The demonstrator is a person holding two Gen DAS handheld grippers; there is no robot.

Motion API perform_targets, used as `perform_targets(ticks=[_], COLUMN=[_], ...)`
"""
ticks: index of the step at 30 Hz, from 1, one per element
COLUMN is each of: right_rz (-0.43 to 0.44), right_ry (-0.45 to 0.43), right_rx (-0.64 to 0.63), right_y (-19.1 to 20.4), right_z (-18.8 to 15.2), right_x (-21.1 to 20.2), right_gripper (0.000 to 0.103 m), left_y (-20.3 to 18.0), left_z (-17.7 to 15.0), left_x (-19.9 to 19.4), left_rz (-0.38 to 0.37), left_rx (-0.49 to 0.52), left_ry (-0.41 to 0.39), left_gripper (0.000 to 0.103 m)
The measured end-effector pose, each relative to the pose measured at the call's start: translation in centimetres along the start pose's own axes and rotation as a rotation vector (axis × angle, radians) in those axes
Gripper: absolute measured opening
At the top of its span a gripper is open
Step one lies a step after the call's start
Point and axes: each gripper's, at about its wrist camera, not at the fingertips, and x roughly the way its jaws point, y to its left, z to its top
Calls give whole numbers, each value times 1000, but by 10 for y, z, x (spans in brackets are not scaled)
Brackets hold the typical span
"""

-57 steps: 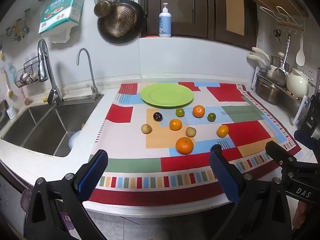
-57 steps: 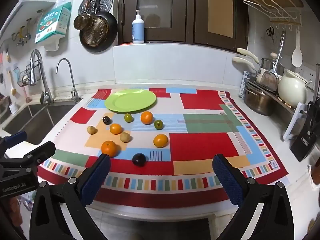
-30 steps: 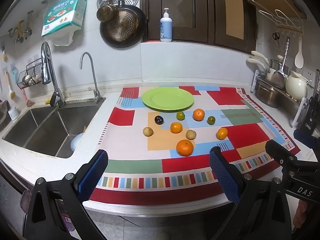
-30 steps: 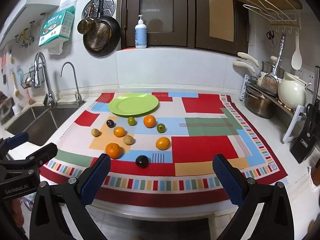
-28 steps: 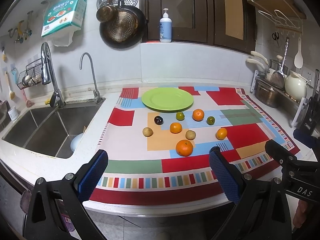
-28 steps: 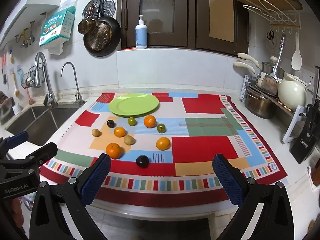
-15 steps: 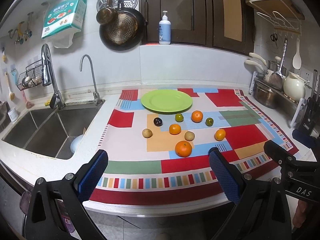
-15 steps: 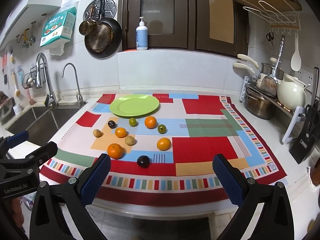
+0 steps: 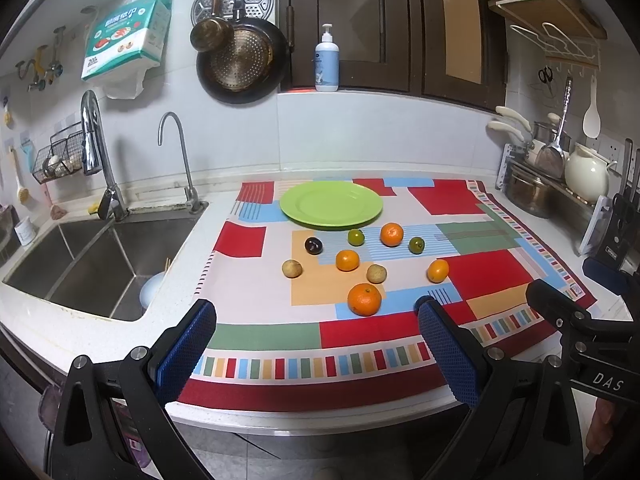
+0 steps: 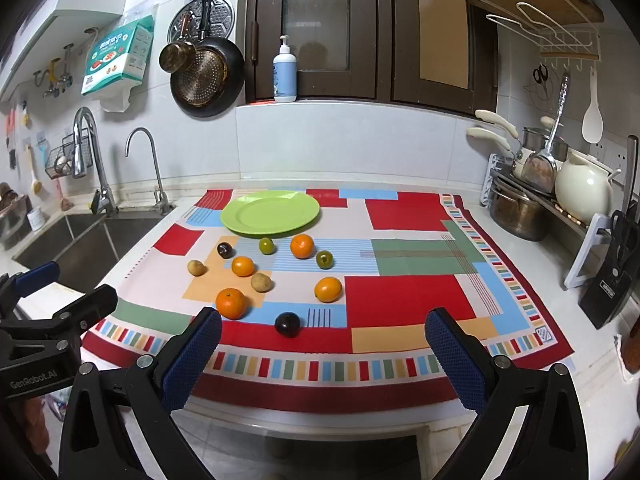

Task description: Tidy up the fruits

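1. Now both tongs are released and hold nothing: left gripper (image 9: 316, 344), right gripper (image 10: 322, 346).
2. Nearest the right gripper lies a dark plum (image 10: 287, 324); just ahead of the left one, a big orange (image 9: 364, 299).
3. Farther ahead, the green plate (image 10: 270, 213) is empty.
4. Advice: take the near fruit first and close gently, since round fruit rolls.

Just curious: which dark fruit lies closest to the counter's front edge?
The dark plum on the red band; the other dark plum sits farther back, nearer the green plate.
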Motion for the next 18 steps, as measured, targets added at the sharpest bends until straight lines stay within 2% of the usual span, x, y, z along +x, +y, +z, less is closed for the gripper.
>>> perform_targets(ticks=[18], right_rz=[3], right_ry=[0], right_rx=[-1], right_y=[1], right_z=[2], right_x=[0], right_gripper=[102], left_y=[-1], left_z=[0], left_x=[3], left_rz=[-6], left_rx=[2], left_ry=[0], left_gripper=[103])
